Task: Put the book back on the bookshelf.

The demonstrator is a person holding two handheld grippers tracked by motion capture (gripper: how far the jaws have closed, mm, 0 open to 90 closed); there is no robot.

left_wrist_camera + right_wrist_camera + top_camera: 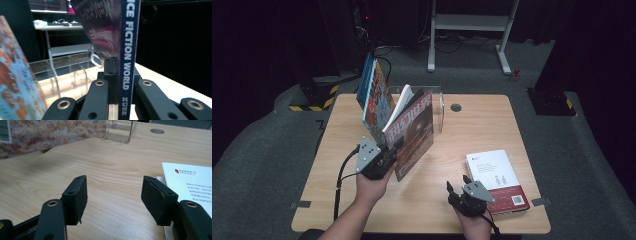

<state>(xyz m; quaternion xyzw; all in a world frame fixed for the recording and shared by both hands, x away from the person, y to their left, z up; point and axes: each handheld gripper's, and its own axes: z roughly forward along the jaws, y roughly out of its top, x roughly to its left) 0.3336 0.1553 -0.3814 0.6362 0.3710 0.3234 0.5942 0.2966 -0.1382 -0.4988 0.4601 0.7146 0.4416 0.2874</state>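
My left gripper (396, 151) is shut on the spine of a dark red magazine (413, 131) and holds it upright and tilted above the table. In the left gripper view its jaws clamp the blue spine of the magazine (127, 50), which reads "Science Fiction World". A blue and orange book (374, 97) leans at the left end of a clear acrylic rack (438, 107). My right gripper (458, 183) rests low near the front edge, open with nothing between its pads (76, 197). A white book (496, 179) with a red spine lies flat just to its right.
The wooden table (482, 125) has a round cable hole (456, 107) behind the rack. In the right gripper view the white book (190, 185) lies beside the right jaw. Beyond the table are dark floor, a white desk frame (469, 22) and black stands.
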